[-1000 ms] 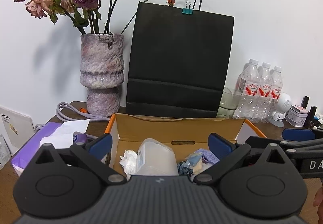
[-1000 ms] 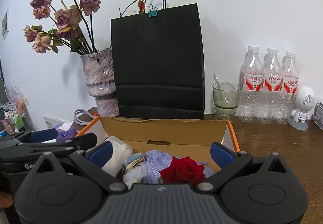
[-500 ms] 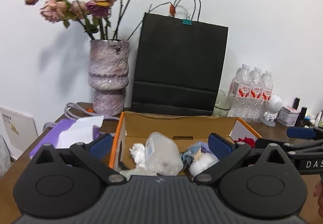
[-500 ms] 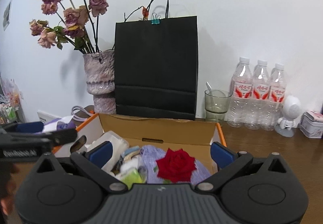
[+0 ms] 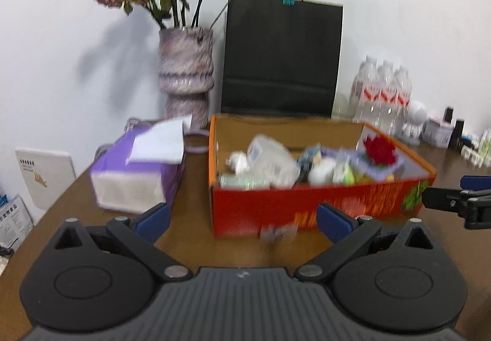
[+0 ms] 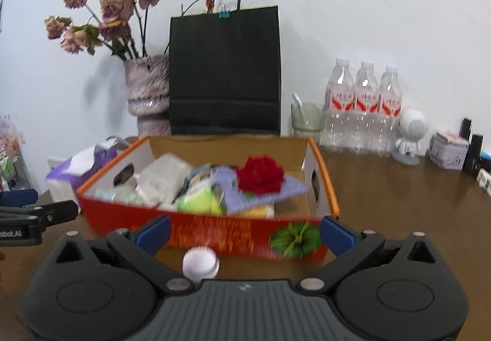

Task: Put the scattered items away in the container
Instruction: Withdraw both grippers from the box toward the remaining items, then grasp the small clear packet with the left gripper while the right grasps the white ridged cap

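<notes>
Left tool spread wide, nothing between its blue pads; it sits low over the near bench, aimed at the red cardboard box. Right tool likewise wide open and empty, facing the same box from the near side.

Box stands mid-bench, open-topped, orange rim. Inside: a clear plastic container toward the left, a red rose lying on a lilac cloth toward the right, a yellow-green item near the front wall, other contents too blurred to tell.

A small white ribbed cap lies on the bench just in front of the box, outside it, between the right tool's fingers in view.

Purple tissue pack left of the box. Far side: vase of dried roses, black paper bag, three water bottles at far right.
</notes>
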Demonstrator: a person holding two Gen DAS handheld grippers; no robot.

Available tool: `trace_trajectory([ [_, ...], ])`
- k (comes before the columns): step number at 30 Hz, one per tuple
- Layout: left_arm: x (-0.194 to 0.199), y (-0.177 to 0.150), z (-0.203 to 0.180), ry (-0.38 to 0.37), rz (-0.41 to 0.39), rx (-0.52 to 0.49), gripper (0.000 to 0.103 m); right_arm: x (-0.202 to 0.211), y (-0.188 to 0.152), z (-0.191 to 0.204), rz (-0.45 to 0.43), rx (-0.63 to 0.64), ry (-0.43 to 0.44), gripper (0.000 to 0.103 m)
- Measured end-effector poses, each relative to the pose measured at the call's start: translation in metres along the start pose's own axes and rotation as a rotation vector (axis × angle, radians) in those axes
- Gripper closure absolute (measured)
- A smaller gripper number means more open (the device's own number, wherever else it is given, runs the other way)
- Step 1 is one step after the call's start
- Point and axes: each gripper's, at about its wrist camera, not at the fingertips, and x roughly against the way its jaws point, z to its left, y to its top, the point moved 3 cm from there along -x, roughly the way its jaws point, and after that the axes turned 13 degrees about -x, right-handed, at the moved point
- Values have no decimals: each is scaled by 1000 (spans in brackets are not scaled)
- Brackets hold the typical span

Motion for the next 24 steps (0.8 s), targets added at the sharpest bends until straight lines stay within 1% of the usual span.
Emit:
trace_trajectory([
  [4, -5, -18, -5, -19, 43, 0, 0, -3, -24, -5, 62, -25, 17, 0],
  [8, -15, -25, -12, -35, 78, -16, 0, -18, -40, -5, 138, -30, 16, 0],
  [11, -26, -24, -17, -46, 90, -27, 0, -23, -45, -4, 156, -25, 16, 0],
  [16, -55, -14, -27, -35, 110, -20, 0, -33, -49, -9, 192, -46, 6, 0],
  [19, -72, -10, -31, -30, 141, 0, 10, -36, -50, -14, 202, -56, 3, 0],
  [21, -80, -9, -31, -26, 157, 25, 24, -40, -48, -15, 204, -52, 9, 0],
  [22, -83, -8, -31, -26, 164, 35, 26, -42, -46, -15, 204, -47, 13, 0],
  [24, -88, -7, -32, -25, 172, 48, 27, -48, -43, -14, 204, -26, 24, 0],
])
